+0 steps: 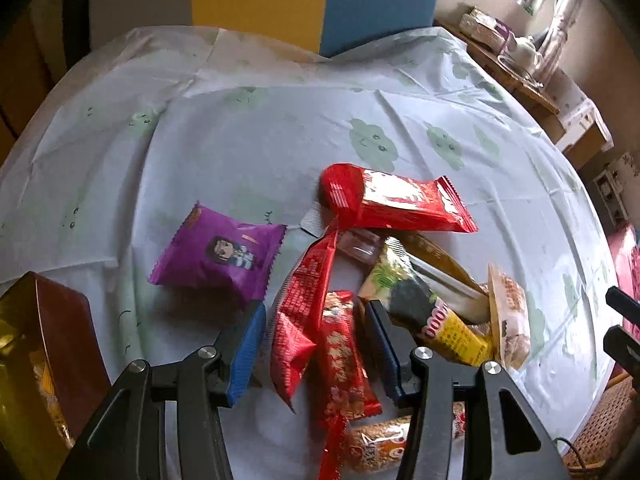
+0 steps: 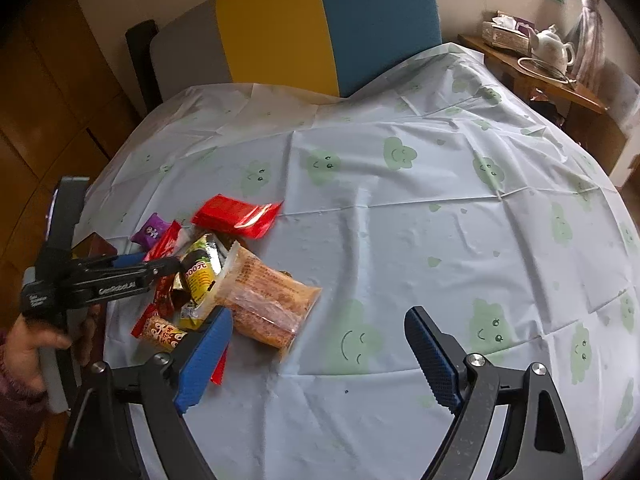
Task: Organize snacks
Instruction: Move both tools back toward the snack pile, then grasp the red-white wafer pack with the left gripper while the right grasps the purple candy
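A pile of snack packs lies on the cloud-print tablecloth (image 1: 280, 132). My left gripper (image 1: 316, 308) points down over the pile, open, with a long red pack (image 1: 304, 300) and a red-gold pack (image 1: 344, 360) lying between its blue pads; I see no squeeze. A purple pack (image 1: 220, 256) sits just left of it, a big red pack (image 1: 400, 200) lies beyond, and a green-yellow pack (image 1: 420, 304) lies to the right. My right gripper (image 2: 320, 316) stands wide open over bare cloth. A clear biscuit bag (image 2: 272, 300) lies by its left finger. The left gripper (image 2: 160, 264) shows over the pile.
A gold box with a brown inside (image 1: 40, 340) stands at the near left, snacks in it. A yellow-and-blue chair (image 2: 320, 28) backs the table. A wooden side table with a teapot (image 2: 554, 50) stands at the far right. A hand (image 2: 24, 344) holds the left gripper.
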